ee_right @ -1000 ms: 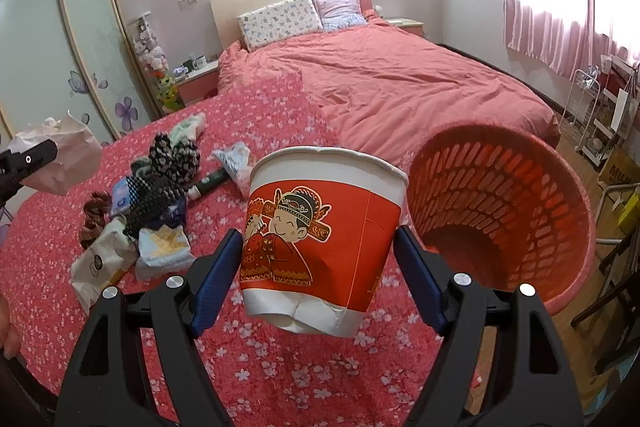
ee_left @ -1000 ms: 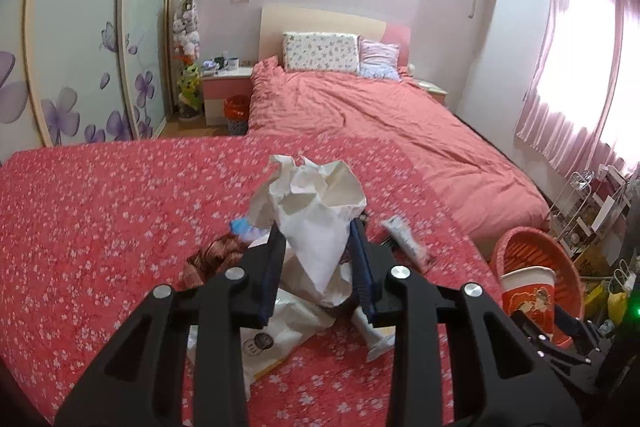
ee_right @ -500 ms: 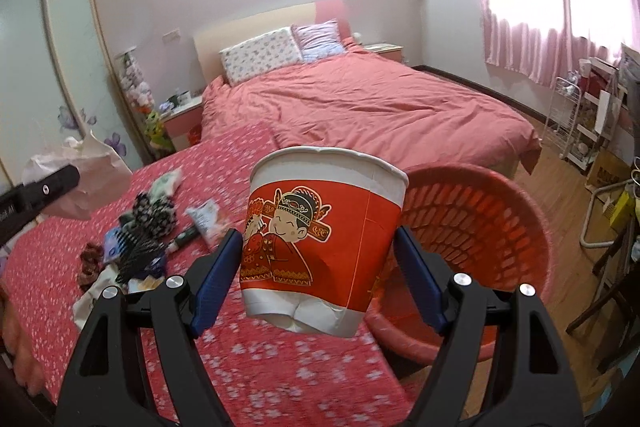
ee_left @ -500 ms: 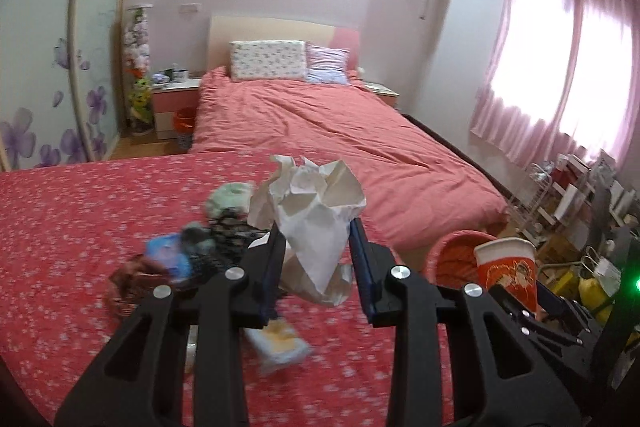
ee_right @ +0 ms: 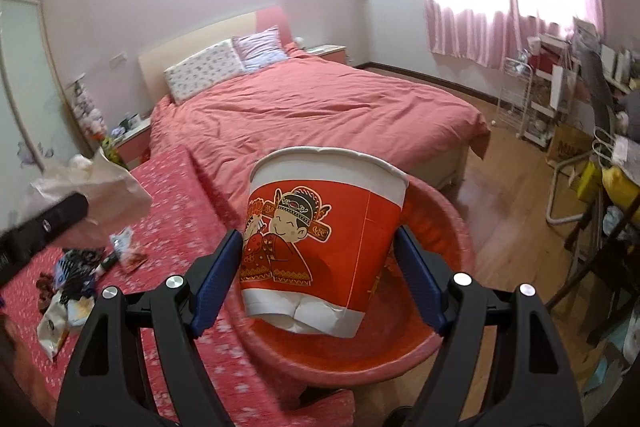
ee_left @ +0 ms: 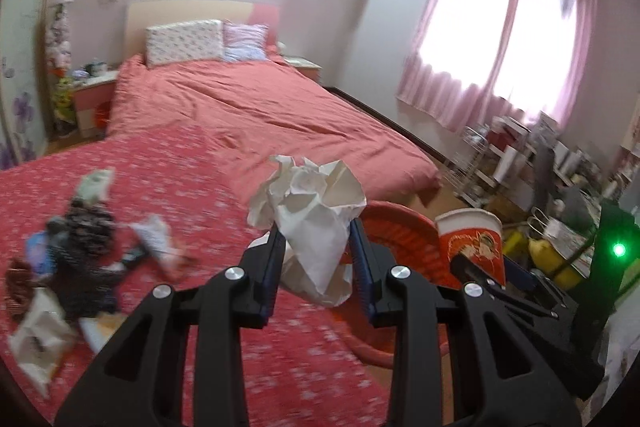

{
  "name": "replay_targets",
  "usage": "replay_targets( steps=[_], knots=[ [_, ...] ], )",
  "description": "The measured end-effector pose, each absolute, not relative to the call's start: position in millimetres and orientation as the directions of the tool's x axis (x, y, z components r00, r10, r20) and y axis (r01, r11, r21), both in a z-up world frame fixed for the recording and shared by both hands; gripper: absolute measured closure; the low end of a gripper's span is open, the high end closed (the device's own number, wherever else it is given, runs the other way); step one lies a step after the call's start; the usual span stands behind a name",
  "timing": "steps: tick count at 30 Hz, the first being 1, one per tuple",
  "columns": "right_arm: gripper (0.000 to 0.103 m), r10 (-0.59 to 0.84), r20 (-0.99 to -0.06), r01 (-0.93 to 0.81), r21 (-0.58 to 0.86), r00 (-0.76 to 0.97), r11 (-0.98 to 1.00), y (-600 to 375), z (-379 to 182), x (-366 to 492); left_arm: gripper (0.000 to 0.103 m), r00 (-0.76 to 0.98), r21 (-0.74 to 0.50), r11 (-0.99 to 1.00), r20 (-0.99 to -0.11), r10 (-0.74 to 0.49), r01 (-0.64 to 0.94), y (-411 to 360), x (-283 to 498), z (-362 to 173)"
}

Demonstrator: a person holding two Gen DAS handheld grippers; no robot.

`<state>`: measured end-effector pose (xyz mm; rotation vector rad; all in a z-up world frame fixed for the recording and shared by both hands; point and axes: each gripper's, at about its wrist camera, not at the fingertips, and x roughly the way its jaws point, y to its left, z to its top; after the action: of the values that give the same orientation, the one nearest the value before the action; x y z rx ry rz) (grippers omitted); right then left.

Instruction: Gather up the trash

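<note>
My left gripper [ee_left: 316,259] is shut on a crumpled white paper bag [ee_left: 312,223], held in the air near the edge of the flowered red cover. My right gripper [ee_right: 320,267] is shut on a red and white noodle cup [ee_right: 320,247] with a cartoon figure, right over the red plastic basket [ee_right: 448,227]. In the left wrist view the cup [ee_left: 472,239] and the basket [ee_left: 400,231] sit just right of the paper bag. From the right wrist view the paper bag [ee_right: 100,187] shows at the left with the left gripper's black finger under it.
A pile of wrappers and dark trash [ee_left: 80,247] lies on the flowered red cover [ee_left: 160,167]; the same pile [ee_right: 72,279] shows small in the right wrist view. Behind is a pink bed [ee_right: 320,107]. Wooden floor [ee_right: 512,195], a chair and cluttered shelves [ee_right: 560,95] fill the right.
Both grippers have swung right with their loads. The cup now hangs over the basket, which lay to its right before. The paper bag has left the trash pile and neared the basket.
</note>
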<state>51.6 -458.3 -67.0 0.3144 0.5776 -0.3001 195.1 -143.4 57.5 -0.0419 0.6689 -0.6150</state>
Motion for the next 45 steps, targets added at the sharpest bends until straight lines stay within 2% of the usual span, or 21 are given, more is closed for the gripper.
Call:
replay_targets(
  steps=[14,17,20,21,28,36,40,45],
  knots=[
    [0.026,-0.184,-0.581,0.411,0.287,0.793,0.865,-510.4,-90.3,63.2,0.068,0.486,-0.231,0.751,-0.638,-0.597,0.618,-230.6,209.5,1.1],
    [0.025,-0.166,-0.580,0.408,0.315,0.798,0.857,-514.7,-93.7,61.7,0.062,0.478,-0.223,0.758,-0.659,-0.581,0.613,-236.6,214.0,-9.3],
    [0.022,-0.154,-0.584,0.408,0.334,0.797,0.850,-519.8,-96.1,60.7,0.049,0.486,-0.204,0.774,-0.675,-0.555,0.600,-235.6,218.3,-16.6],
    [0.018,-0.155,-0.586,0.411,0.333,0.795,0.849,-521.0,-96.2,60.5,0.045,0.489,-0.200,0.779,-0.679,-0.548,0.595,-232.4,220.1,-17.9],
    [0.017,-0.182,-0.594,0.428,0.303,0.784,0.851,-517.0,-93.1,55.7,0.041,0.519,-0.189,0.823,-0.694,-0.498,0.536,-201.6,230.1,-21.2],
    [0.017,-0.213,-0.582,0.399,0.211,0.785,0.893,-491.0,-77.4,56.0,0.034,0.632,-0.070,0.886,-0.675,-0.381,0.459,-137.5,221.2,3.5],
    [0.017,-0.176,-0.581,0.340,0.186,0.795,0.922,-460.4,-73.0,58.2,0.029,0.680,-0.026,0.920,-0.666,-0.307,0.390,-87.0,213.7,10.9],
    [0.017,-0.092,-0.597,0.240,0.172,0.797,0.955,-411.3,-73.5,66.0,0.028,0.712,0.009,0.954,-0.668,-0.216,0.298,-21.4,206.4,13.1]
  ],
)
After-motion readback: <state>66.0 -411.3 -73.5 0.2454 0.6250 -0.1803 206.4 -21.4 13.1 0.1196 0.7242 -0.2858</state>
